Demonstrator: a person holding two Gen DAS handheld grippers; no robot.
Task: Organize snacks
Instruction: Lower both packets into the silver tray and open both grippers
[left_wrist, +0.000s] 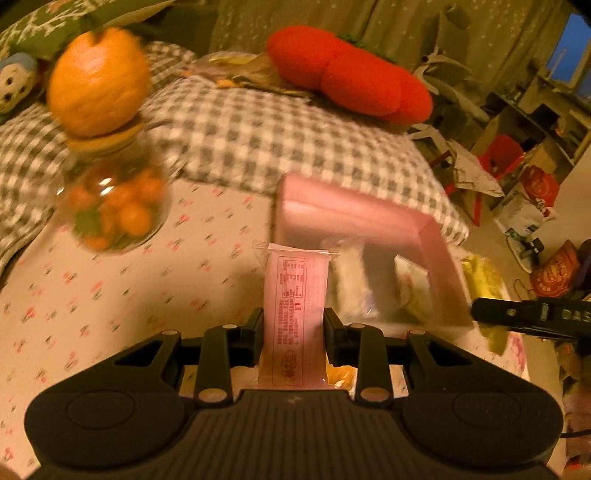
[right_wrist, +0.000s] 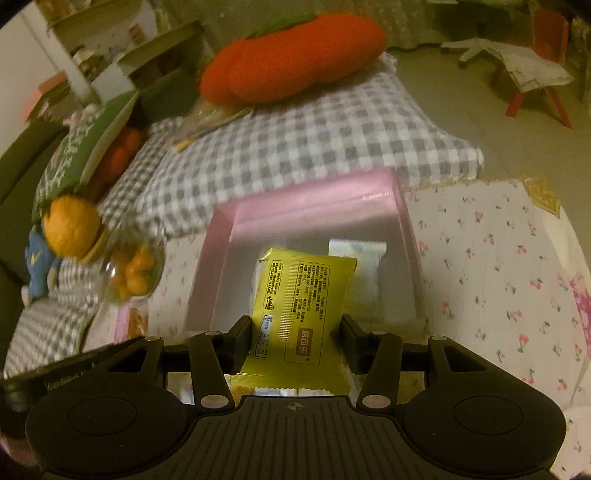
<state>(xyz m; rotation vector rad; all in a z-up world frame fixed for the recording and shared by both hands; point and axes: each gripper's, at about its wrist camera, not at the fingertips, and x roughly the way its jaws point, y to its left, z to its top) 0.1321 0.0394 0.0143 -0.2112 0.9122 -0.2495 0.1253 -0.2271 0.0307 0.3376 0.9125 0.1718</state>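
Note:
My left gripper (left_wrist: 293, 325) is shut on a pink snack packet (left_wrist: 295, 295), held at the near left edge of a pink box (left_wrist: 439, 254). The box holds a white packet (left_wrist: 351, 280) and another pale packet (left_wrist: 410, 284). My right gripper (right_wrist: 297, 332) is shut on a gold snack packet (right_wrist: 301, 302), held over the near side of the same pink box (right_wrist: 404, 236). A white packet (right_wrist: 364, 262) lies inside it. The right gripper's tip shows in the left wrist view (left_wrist: 532, 315) beside the box.
A glass jar of small oranges (left_wrist: 114, 206) with an orange-shaped lid (left_wrist: 98, 81) stands left of the box on the floral cloth (left_wrist: 110, 295). A checked pillow (left_wrist: 295, 140) and a red plush (left_wrist: 347, 74) lie behind. A red stool (right_wrist: 546, 74) is on the floor.

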